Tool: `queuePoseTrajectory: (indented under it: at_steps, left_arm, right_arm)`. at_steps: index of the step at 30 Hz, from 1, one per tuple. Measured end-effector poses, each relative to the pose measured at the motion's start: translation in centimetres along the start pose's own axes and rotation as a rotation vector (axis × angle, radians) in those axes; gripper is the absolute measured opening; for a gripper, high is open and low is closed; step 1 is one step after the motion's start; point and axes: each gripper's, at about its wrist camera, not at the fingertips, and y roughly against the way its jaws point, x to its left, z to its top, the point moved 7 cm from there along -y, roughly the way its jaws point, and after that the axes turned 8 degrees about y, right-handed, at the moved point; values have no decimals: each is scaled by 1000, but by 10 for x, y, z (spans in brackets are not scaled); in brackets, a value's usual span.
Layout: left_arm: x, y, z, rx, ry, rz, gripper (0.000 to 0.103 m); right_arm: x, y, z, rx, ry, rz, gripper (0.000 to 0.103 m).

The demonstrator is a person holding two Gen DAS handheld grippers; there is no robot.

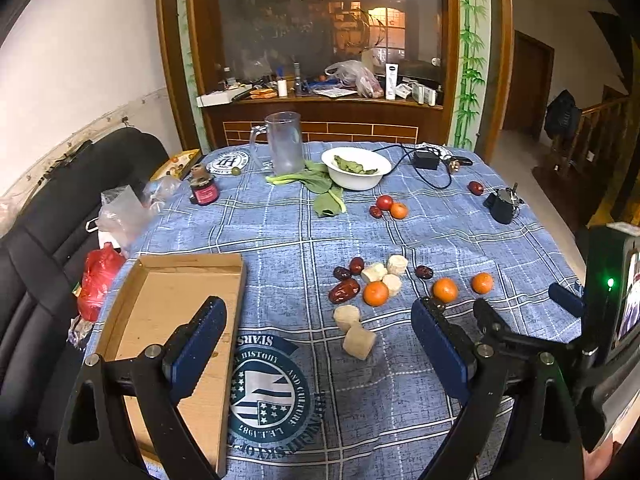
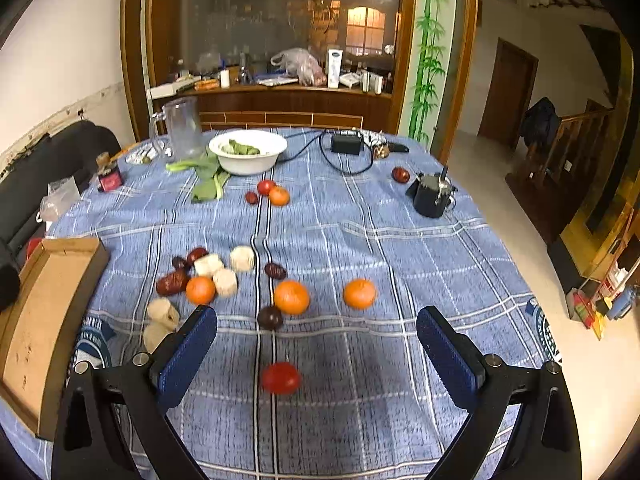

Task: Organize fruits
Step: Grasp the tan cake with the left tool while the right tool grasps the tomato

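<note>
Fruit lies scattered on a blue plaid tablecloth (image 1: 280, 240). Three oranges (image 1: 376, 293) (image 1: 445, 289) (image 1: 481, 282) sit mid-table among red dates (image 1: 344, 290) and pale cut chunks (image 1: 359, 343). An empty cardboard tray (image 1: 168, 312) lies at the left. My left gripper (image 1: 320, 344) hangs open above the cloth, its left finger over the tray's edge, nothing between the fingers. My right gripper (image 2: 316, 344) is open too, above a red tomato (image 2: 281, 378) and a dark date (image 2: 270, 317), with oranges (image 2: 291, 297) (image 2: 359, 293) beyond.
A white bowl (image 1: 356, 168) of greens, a clear jug (image 1: 284, 142), a red jar (image 1: 204, 190), leafy greens (image 1: 320, 190), a black adapter with cable (image 1: 426, 159) and a black clip (image 1: 502, 204) stand at the back. More small fruit (image 1: 390, 207) lies mid-far. A black chair (image 1: 60, 216) flanks the left.
</note>
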Motion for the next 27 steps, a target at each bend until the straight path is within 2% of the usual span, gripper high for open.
queuePoseTrajectory:
  at_steps: [13,27]
  left_arm:
    - [1,-12,-9,42,13,7,93]
    - [12,-41,-25,130,50,11,93]
  right_arm:
    - [3,-4,-15,50,-10,31,101]
    - [17,-27,-28,113,19,55,101]
